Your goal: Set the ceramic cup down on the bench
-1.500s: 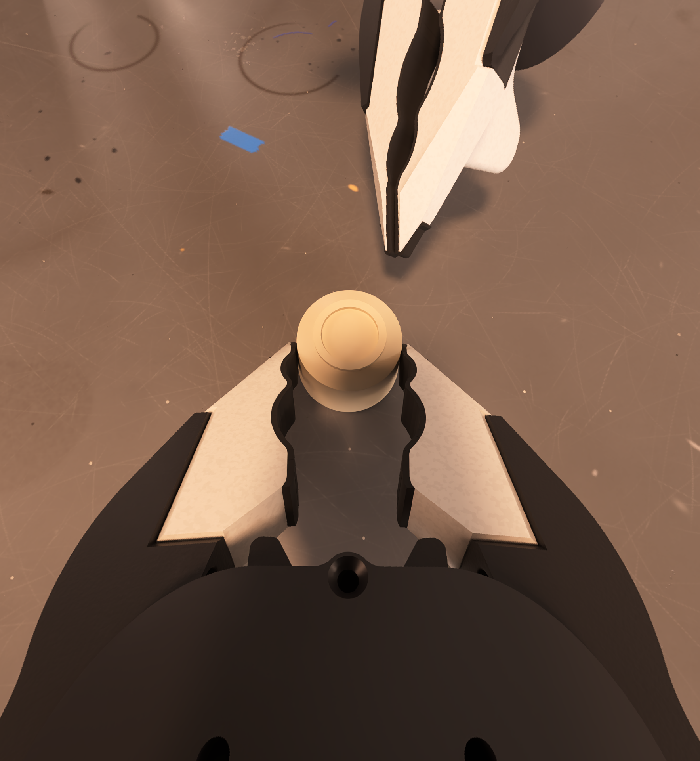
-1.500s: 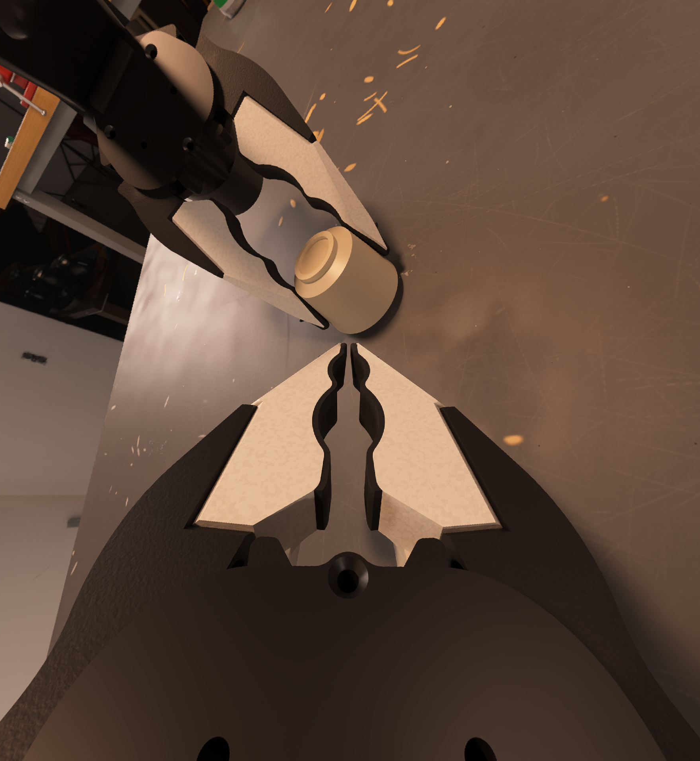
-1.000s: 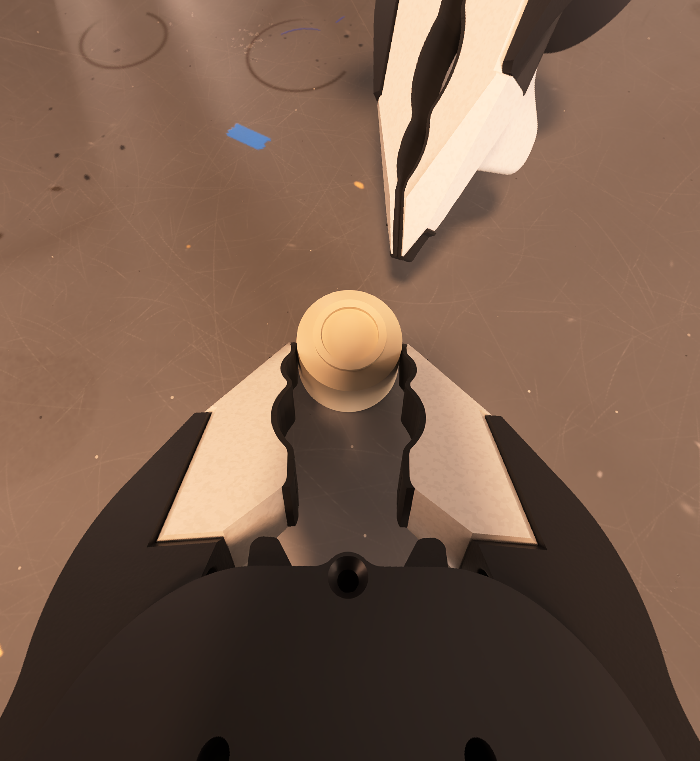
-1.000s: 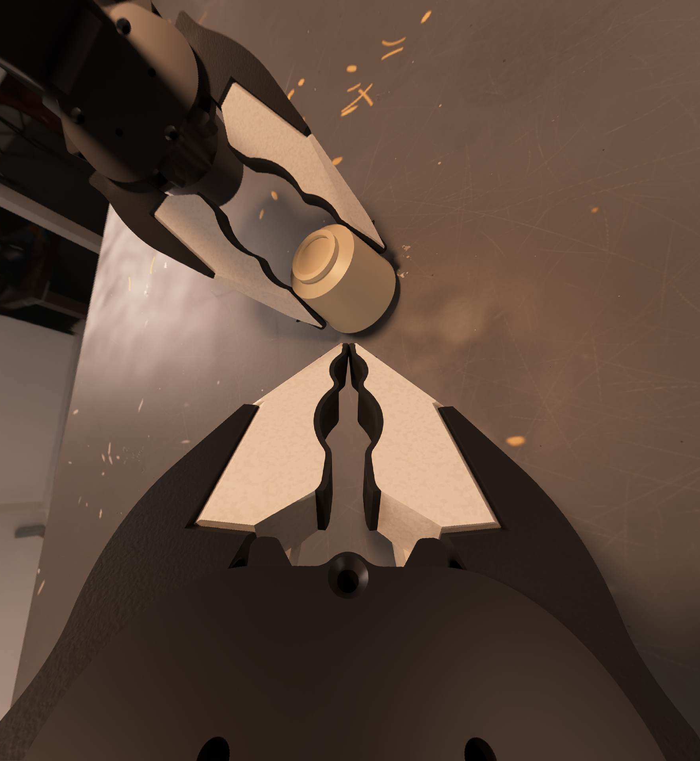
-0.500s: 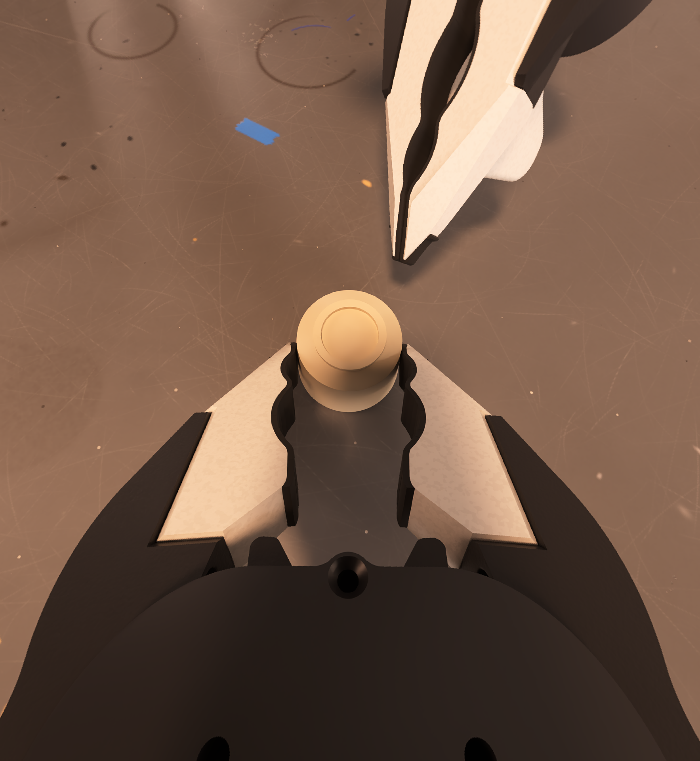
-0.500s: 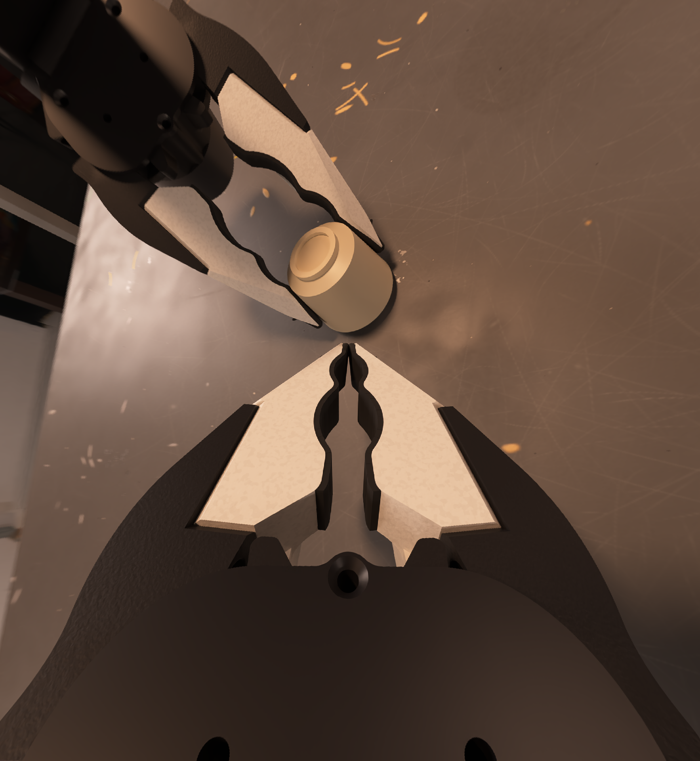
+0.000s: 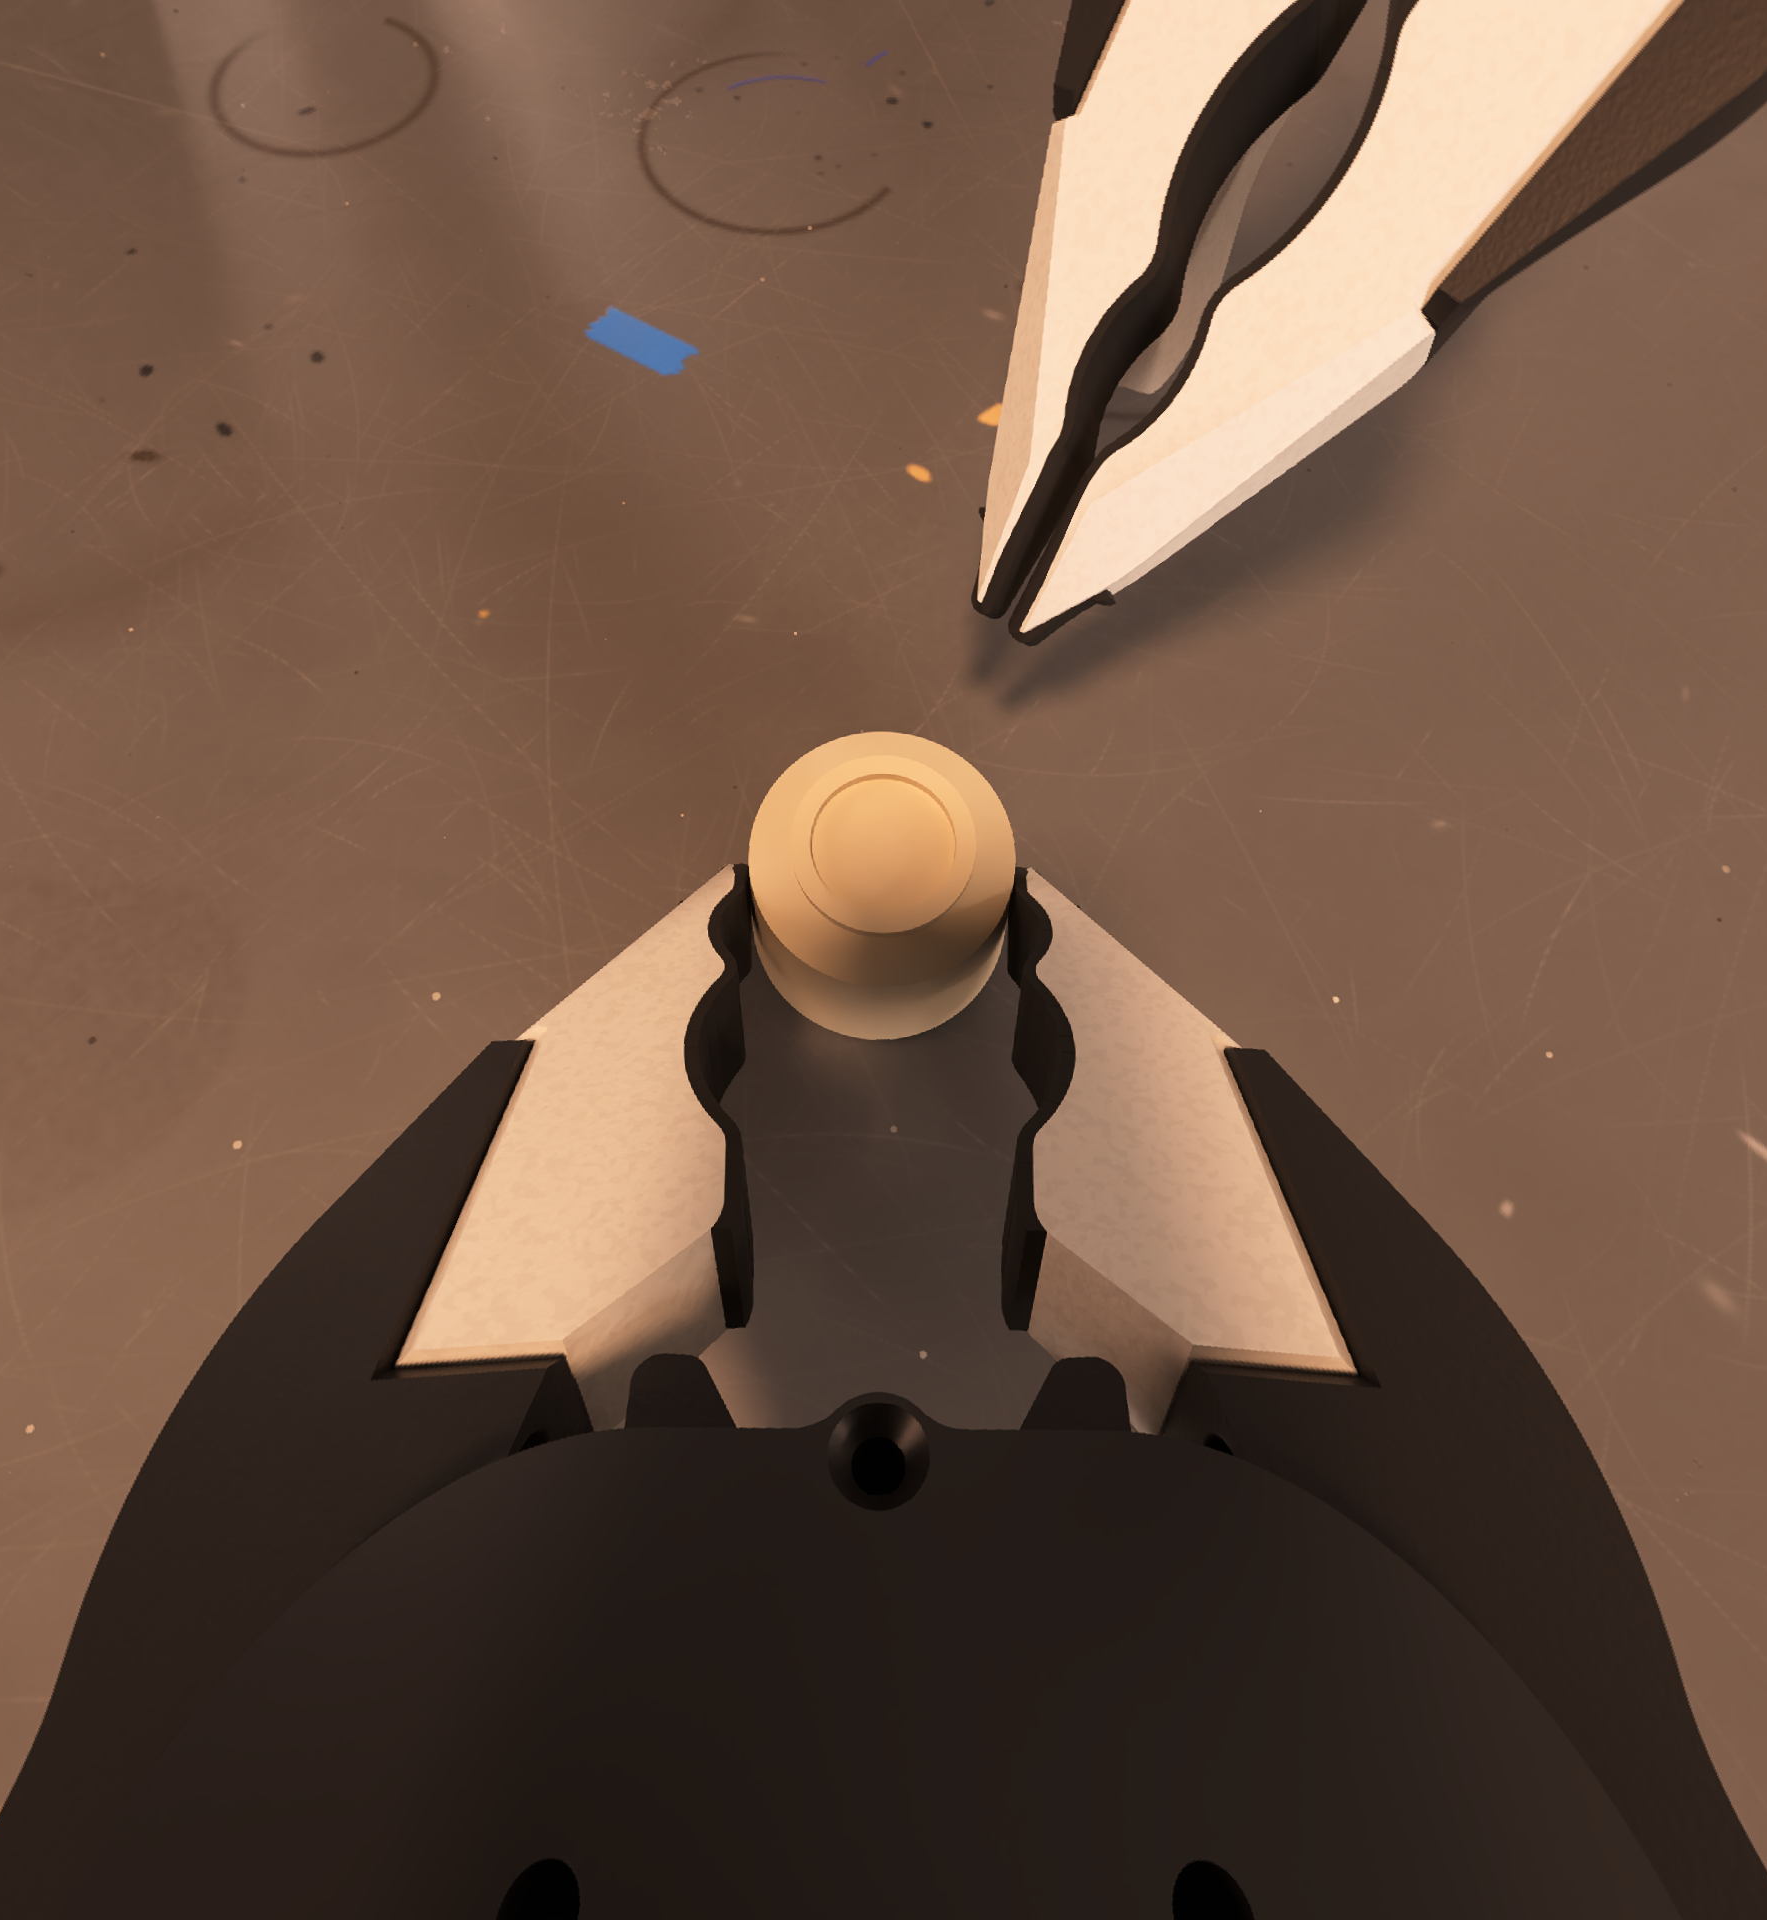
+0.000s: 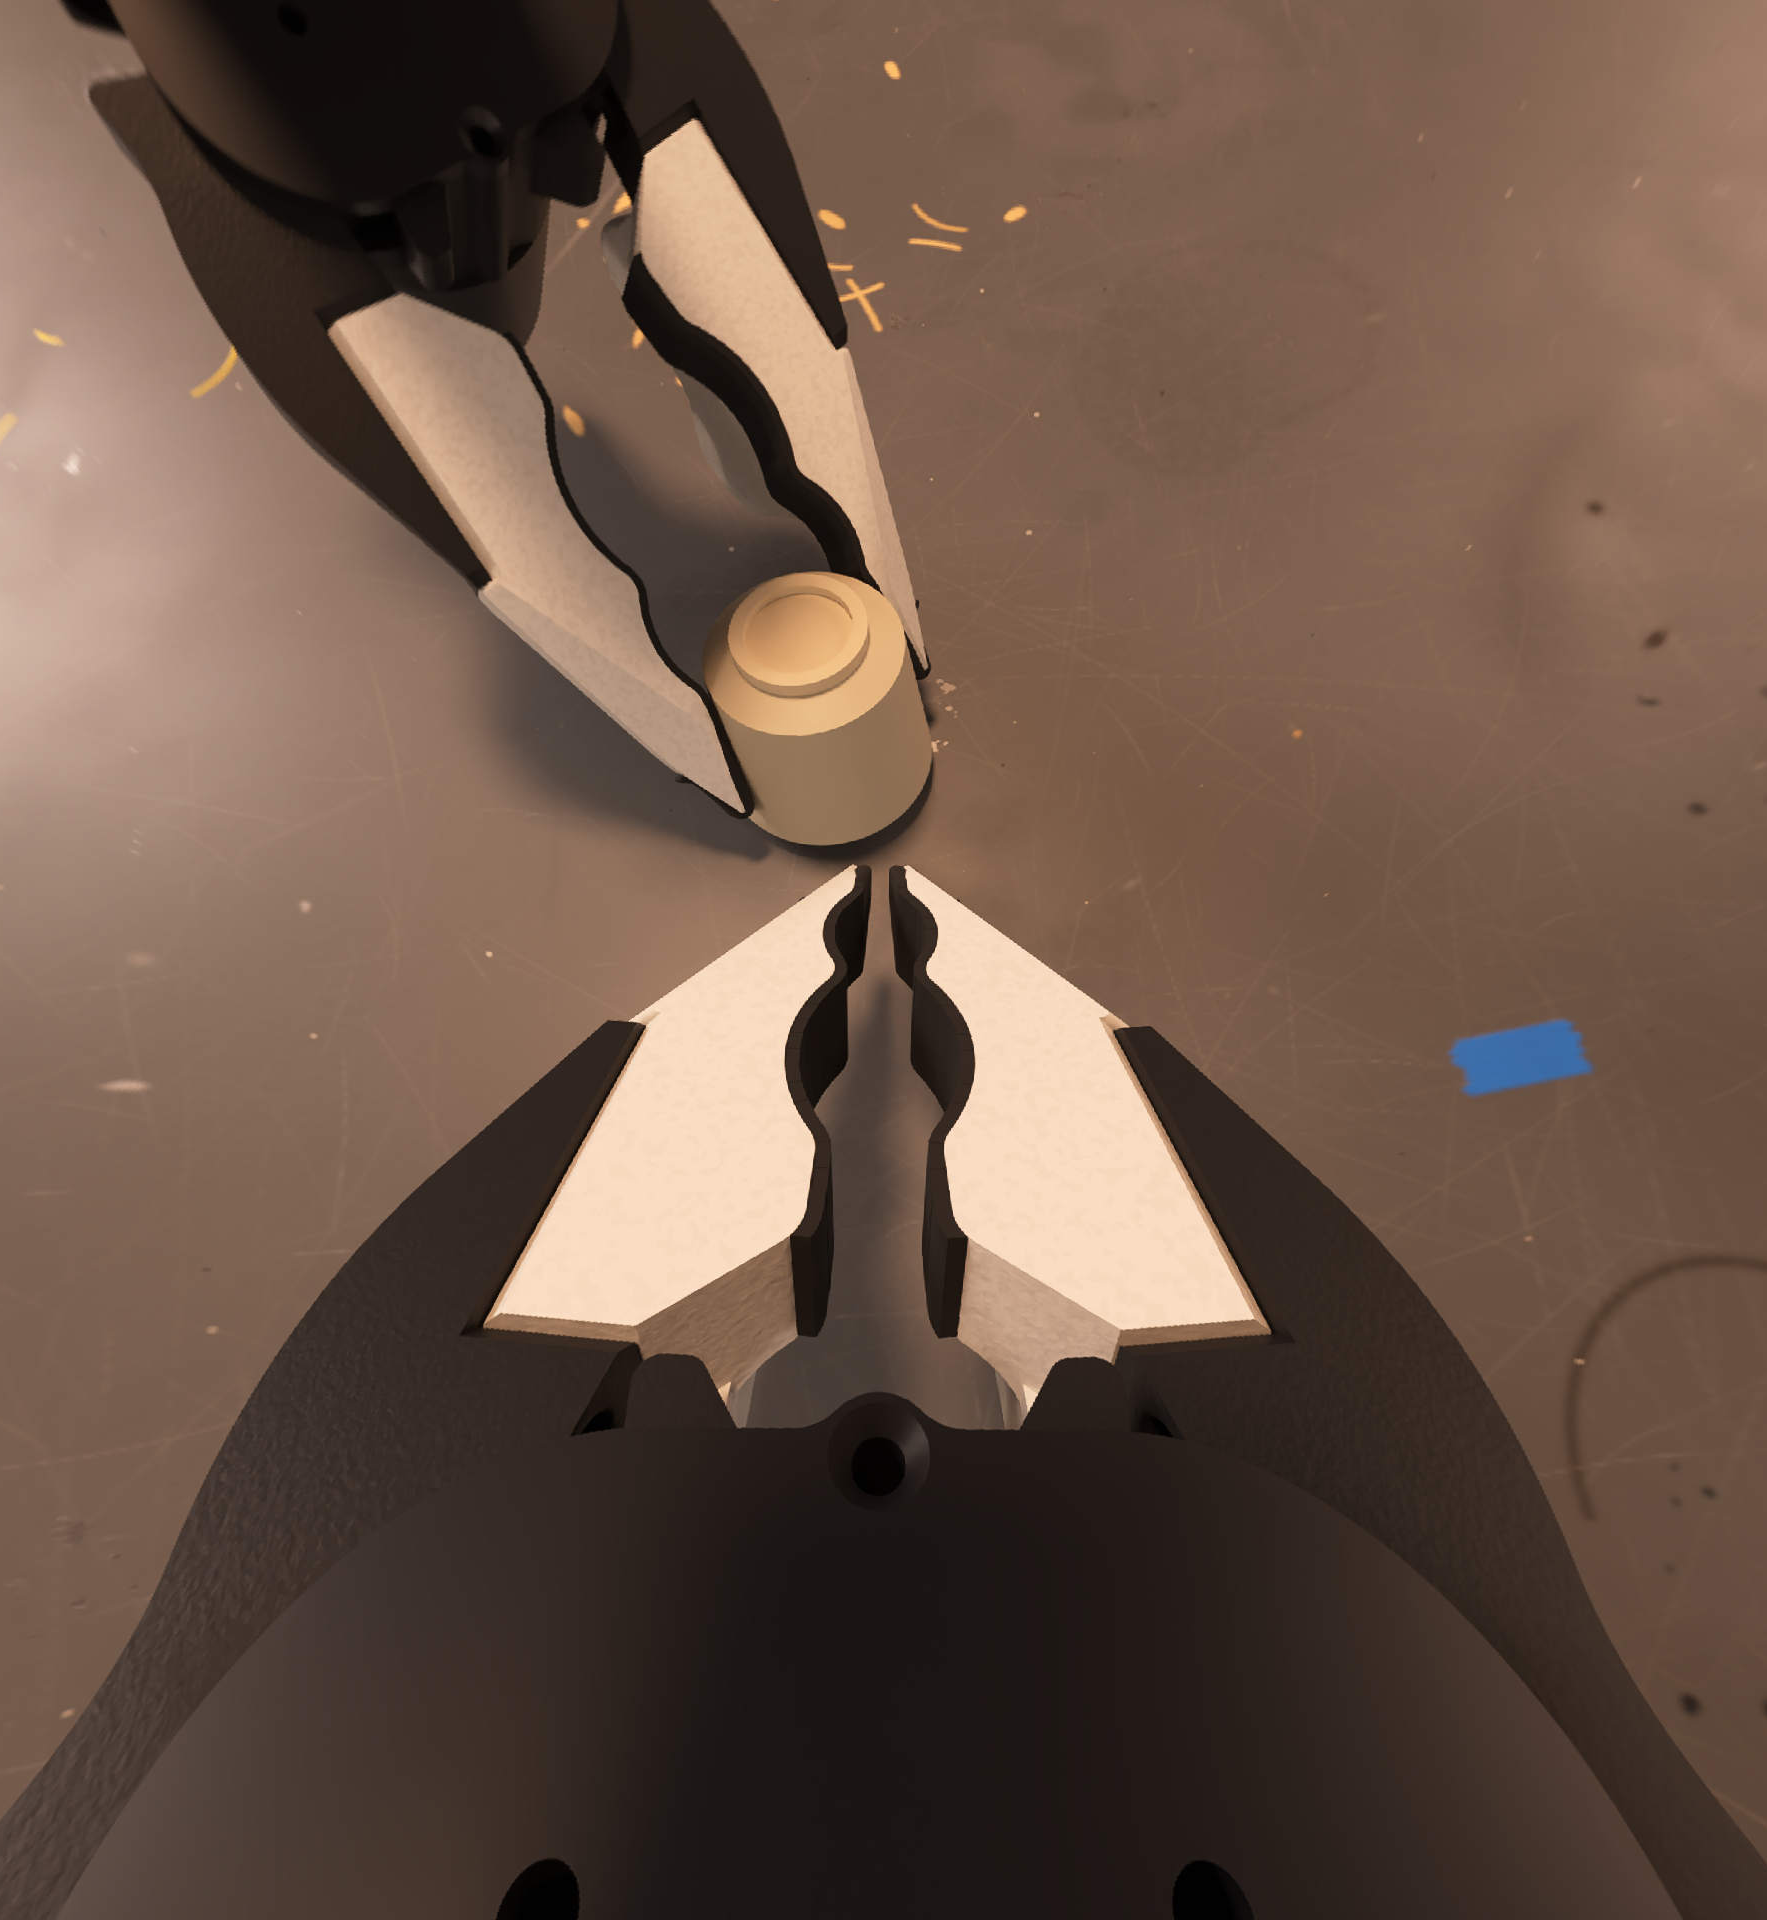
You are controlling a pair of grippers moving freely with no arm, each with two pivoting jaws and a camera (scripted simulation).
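Observation:
A beige ceramic cup (image 7: pixel 879 883) is upside down, foot ring up, between the fingertips of my left gripper (image 7: pixel 881 878), which is shut on its sides. In the right wrist view the cup (image 8: pixel 817 717) sits low on the scratched brown bench (image 8: pixel 1274 623), its rim at or just above the surface, held by the left gripper (image 8: pixel 822 732). My right gripper (image 8: pixel 879 873) is shut and empty, its tips just short of the cup. It also shows in the left wrist view (image 7: pixel 1009 613), beyond and right of the cup.
A blue tape scrap (image 7: pixel 642 341) lies on the bench beyond the cup and also shows in the right wrist view (image 8: pixel 1521 1056). Two ring marks (image 7: pixel 765 145) sit farther back. Orange flecks (image 8: pixel 936 234) dot the surface.
The right gripper has swung round and tilted, so the bench edge has left its view and the tape has come in. The left gripper still holds the cup in the same place.

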